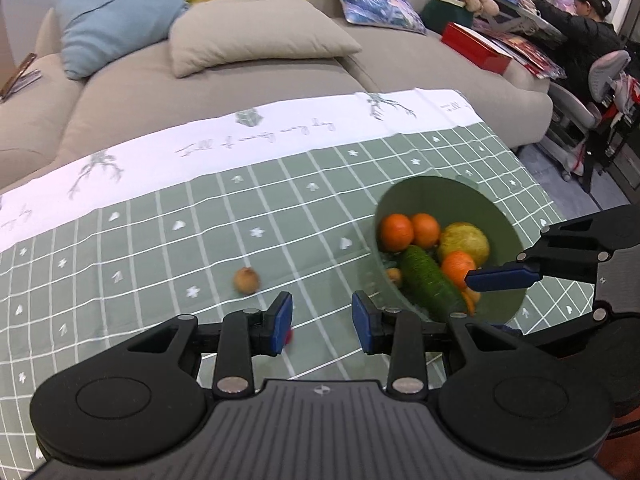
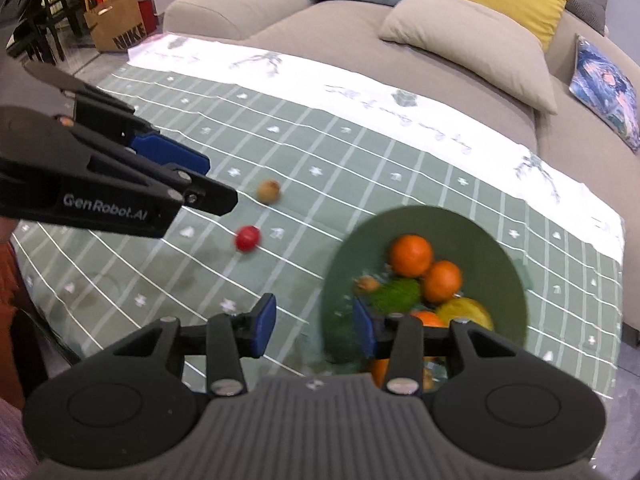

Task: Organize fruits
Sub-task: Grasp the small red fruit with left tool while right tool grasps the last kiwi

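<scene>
Both tools are seen with the jaws partly apart and nothing between the blue pads: the left gripper is held above the checked tablecloth, the right gripper above the near rim of the green bowl. The bowl holds oranges, a yellow fruit, a green cucumber-like piece and a small brown one. Two fruits are left loose on the cloth, at about ten o'clock from the bowl in the right wrist view: a small red fruit and, beyond it, a small brown fruit. Both are round and small, so a roll toward the table edge is judged likely if one is nudged by a pad. The grippers are close together, and a collision could be caused if both are sent to the same fruit
</scene>
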{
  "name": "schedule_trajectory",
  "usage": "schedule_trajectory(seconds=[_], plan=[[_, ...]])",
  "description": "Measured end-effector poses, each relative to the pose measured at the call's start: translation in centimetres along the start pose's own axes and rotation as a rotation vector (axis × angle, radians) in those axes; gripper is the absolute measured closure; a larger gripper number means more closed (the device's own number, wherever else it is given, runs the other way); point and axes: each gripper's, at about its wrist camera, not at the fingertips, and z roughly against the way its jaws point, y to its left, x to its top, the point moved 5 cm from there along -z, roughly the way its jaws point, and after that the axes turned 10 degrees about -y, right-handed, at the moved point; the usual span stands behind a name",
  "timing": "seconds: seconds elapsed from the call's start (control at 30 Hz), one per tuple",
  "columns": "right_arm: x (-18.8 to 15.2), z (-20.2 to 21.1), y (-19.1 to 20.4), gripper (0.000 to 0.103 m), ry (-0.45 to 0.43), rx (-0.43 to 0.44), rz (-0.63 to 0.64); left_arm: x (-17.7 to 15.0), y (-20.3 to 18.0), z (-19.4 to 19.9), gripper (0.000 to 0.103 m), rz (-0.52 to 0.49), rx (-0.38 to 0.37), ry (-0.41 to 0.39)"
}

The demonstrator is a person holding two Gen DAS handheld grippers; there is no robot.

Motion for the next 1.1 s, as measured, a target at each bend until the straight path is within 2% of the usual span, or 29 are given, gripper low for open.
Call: schedule_trajectory(seconds=[0.2, 0.43, 0.5, 0.53, 0.67, 1.1], plan=[[0.2, -1.4, 2.6, 0.064, -0.014, 0.004, -0.026, -2.1, 2.6, 0.8, 0.062, 0.073, 0.016, -0.01], [0.0, -3.3, 4.7, 0.065, -0.029, 0.023, -0.057, -4.2, 4.9, 1.3, 0.062, 0.099, 0.027, -0.007], [-0.1, -3.8, 4.9, 0.069, -0.023, 0.018, -0.053, -4.5, 5.3, 1.2, 0.062, 0.11, 0.022, -0.004], [-0.1, -4.1, 4.9, 0.074, -0.018, 0.016, -0.051, -4.7, 5.4, 1.0, 0.062, 0.115, 0.02, -0.002], [0.2, -5.0, 4.5, 0.082, -0.006, 0.019, -0.042, -5.1, 5.5, 0.1, 0.062, 0.12, 0.002, 0.012], [2.6, -9.2, 2.3, 0.082, 0.026, 0.052, 0.023, -5.7, 5.3, -6.3, 0.062, 0.089, -0.047, 0.105]])
